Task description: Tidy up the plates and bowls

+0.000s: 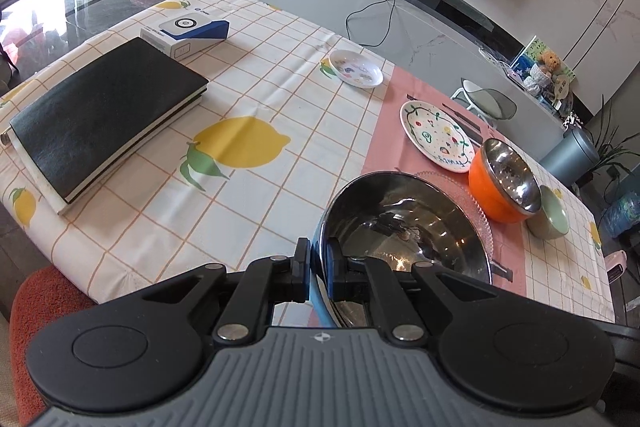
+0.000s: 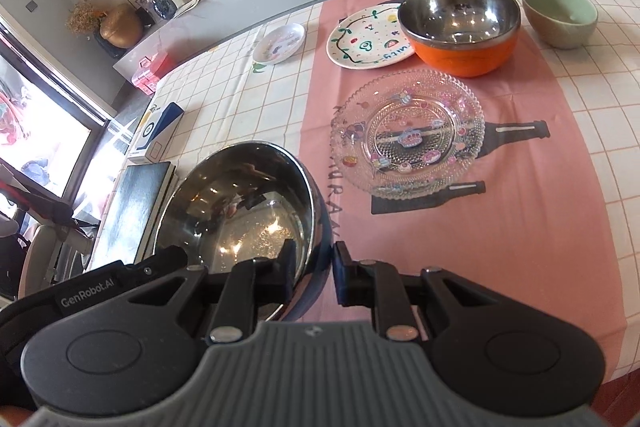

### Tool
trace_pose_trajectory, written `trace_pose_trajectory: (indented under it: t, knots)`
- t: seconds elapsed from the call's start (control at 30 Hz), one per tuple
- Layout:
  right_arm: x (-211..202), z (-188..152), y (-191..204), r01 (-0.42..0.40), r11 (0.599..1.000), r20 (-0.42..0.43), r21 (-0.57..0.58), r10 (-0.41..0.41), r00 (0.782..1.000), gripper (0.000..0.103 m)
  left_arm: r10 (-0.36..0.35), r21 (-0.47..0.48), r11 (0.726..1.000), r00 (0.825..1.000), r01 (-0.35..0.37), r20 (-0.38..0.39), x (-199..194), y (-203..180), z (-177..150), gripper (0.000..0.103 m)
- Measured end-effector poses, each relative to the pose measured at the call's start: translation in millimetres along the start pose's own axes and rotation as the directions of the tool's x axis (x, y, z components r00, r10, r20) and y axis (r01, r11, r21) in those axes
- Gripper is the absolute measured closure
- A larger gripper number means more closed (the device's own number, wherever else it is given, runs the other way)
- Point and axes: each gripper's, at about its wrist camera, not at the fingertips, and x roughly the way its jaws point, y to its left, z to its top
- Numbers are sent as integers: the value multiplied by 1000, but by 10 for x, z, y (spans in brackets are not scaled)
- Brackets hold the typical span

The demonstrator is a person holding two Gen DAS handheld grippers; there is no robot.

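Table (image 2: 520,227) under lemon-check cloth carries glass plate (image 2: 408,135), painted plate (image 2: 360,47), saucer (image 2: 279,43), orange bowl (image 2: 460,27), green bowl (image 2: 560,15), black notebook (image 1: 104,119), boxed device (image 1: 184,35).

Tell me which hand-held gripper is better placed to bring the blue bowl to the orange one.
Right, probably. Both clamp the rim of the blue bowl, but the right hand-held gripper holds the side facing the orange bowl, beyond the glass plate; the left hand-held gripper holds the side toward the black book.
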Motion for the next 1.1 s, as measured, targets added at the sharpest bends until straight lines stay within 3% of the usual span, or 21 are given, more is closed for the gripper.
trace_pose_trajectory:
  t: [0.57, 1.0, 1.03, 1.1]
  knots:
    - [235, -110, -113, 37, 999, -87, 36, -34, 996, 86, 17, -25, 1000, 997, -19, -70, 185, 98, -118, 95]
    - [268, -107, -110, 47, 998, -90, 29, -45, 995, 87, 24, -25, 999, 997, -26, -80, 222, 101, -117, 95]
    - [263, -106, -106, 46, 999, -89, 27, -44, 995, 83, 30, -23, 999, 996, -32, -80, 223, 94, -112, 94]
    - [251, -98, -101, 47, 999, -85, 24, -45, 995, 80, 37, -20, 999, 996, -38, -79, 223, 87, -105, 78]
